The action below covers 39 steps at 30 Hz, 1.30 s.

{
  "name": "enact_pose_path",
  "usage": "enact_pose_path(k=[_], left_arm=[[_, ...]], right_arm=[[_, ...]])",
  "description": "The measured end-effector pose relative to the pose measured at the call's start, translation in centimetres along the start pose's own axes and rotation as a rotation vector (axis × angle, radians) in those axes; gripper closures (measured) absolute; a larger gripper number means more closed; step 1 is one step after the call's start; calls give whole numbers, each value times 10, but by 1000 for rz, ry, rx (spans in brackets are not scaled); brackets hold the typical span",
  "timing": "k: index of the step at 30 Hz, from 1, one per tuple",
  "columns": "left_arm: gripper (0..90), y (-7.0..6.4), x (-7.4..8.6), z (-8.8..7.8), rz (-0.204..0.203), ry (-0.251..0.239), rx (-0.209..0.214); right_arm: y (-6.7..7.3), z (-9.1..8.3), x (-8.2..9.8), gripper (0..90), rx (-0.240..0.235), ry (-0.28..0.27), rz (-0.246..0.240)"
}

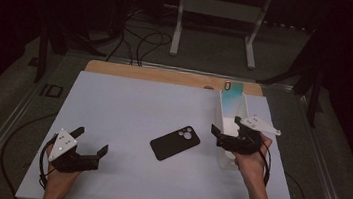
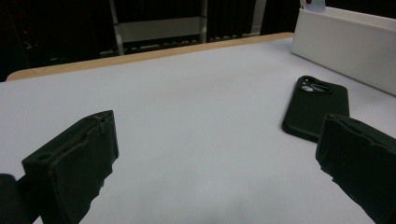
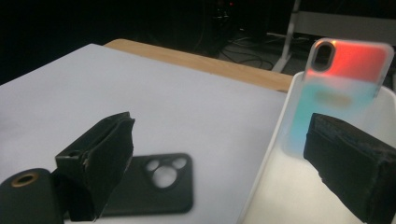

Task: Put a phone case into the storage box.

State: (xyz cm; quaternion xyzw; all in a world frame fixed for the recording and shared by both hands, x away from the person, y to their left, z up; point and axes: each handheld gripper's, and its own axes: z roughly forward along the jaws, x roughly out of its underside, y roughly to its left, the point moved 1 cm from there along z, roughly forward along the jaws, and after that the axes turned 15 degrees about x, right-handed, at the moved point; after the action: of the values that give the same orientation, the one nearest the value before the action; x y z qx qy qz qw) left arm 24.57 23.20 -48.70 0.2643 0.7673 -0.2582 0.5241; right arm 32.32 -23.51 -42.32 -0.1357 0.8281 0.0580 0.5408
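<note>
1. Phone case point(image 1: 175, 142), the black one, lies flat on the white desk point(image 1: 123, 103) camera-holes up, about mid-desk, just left of the white bin point(image 1: 244, 107) and not touching it. Reads to me like the next thing to sort into that bin.
2. Right tongs point(image 1: 228, 131) hover over the near end of the bin, jaws wide with nothing between them. In the right gripper view, the colourful gradient case point(image 3: 343, 88) leans upright against the bin's far wall.
3. Left tongs point(image 1: 92, 142) sit low at the front-left of the desk, also spread wide and empty. From the left gripper view, the black case point(image 2: 317, 107) is ahead and off to the right, well apart from the jaws.
4. How I'd play it: a flat case on a flat desk is fiddly, so come in low and pinch across the short width, 1 jaw on each long edge, near the middle so it doesn't swing.
5. My guess is the rubbery shell will flex, so squeeze gently and lift slowly.
6. Watch the bin wall on approach; bumping it could tip the leaning case over.
</note>
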Motion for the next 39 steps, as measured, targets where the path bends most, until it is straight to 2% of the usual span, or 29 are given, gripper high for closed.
enact_pose_path(k=[9, 14, 18, 21, 27, 29, 39], left_arm=[[0, -1, -1, 1, 4, 4, 1], [0, -3, -3, 3, 13, 18, 9], [0, -5, -7, 4, 17, 27, 27], [0, -8, -12, 5, 21, 32, 38], [0, -13, -21, 11, 26, 67, 62], [0, -14, -25, 14, 19, 76, 78], [0, -24, -41, 39, 41, 127, 146]], right_arm=[[5, -19, 34, 78, -16, -24, 16], [5, -26, 48, 78, -19, -55, -13], [3, -28, 58, 77, -38, -49, -4], [2, -30, 61, 76, -57, -47, -1], [-1, -32, 67, 77, -55, -50, 19], [-3, -32, 68, 77, -56, -53, 11], [-6, -35, 69, 77, -66, -52, 17]])
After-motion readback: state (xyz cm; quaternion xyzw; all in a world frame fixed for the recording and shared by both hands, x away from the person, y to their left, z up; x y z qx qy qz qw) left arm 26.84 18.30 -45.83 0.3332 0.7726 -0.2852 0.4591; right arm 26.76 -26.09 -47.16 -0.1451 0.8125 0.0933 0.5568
